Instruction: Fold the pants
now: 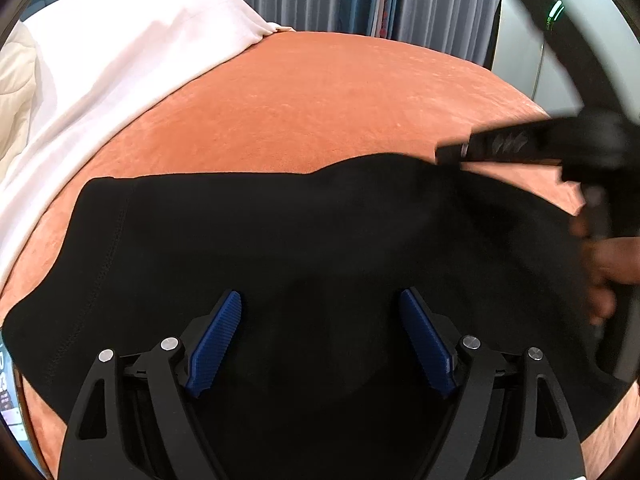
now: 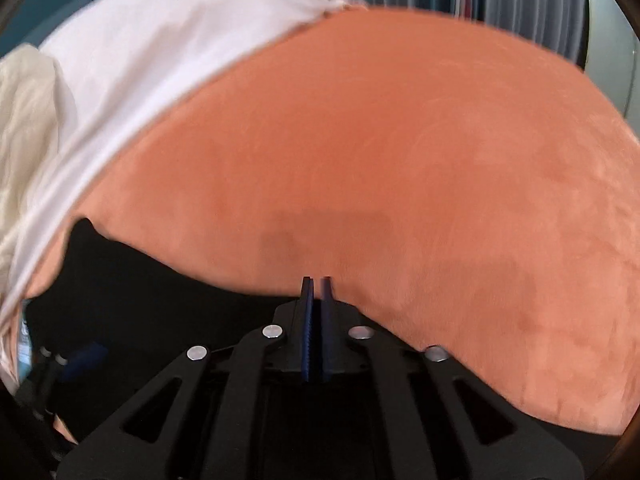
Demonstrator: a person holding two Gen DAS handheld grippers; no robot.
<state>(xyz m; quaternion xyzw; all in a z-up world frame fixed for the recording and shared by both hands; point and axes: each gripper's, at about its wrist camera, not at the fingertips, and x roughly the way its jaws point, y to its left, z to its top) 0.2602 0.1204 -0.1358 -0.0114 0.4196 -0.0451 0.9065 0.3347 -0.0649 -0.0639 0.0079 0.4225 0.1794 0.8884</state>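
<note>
Lying on the orange bedspread [image 1: 320, 112], black pants [image 1: 300, 232] sit beneath left gripper [image 1: 320, 336] jaws apart, right gripper [image 2: 317, 308] jaws together.

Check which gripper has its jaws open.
The left gripper: its blue pads sit wide apart above the black pants. The right gripper has its pads pressed nearly together.

On the one orange blanket [image 1: 320, 92] lies one pair of black pants [image 1: 280, 240], with one white sheet [image 1: 120, 60] and one cream quilt [image 1: 16, 92] at the blanket's far left edge, and two grippers, one left gripper [image 1: 320, 340] and one right gripper [image 2: 317, 312], over the blanket's near edge.
</note>
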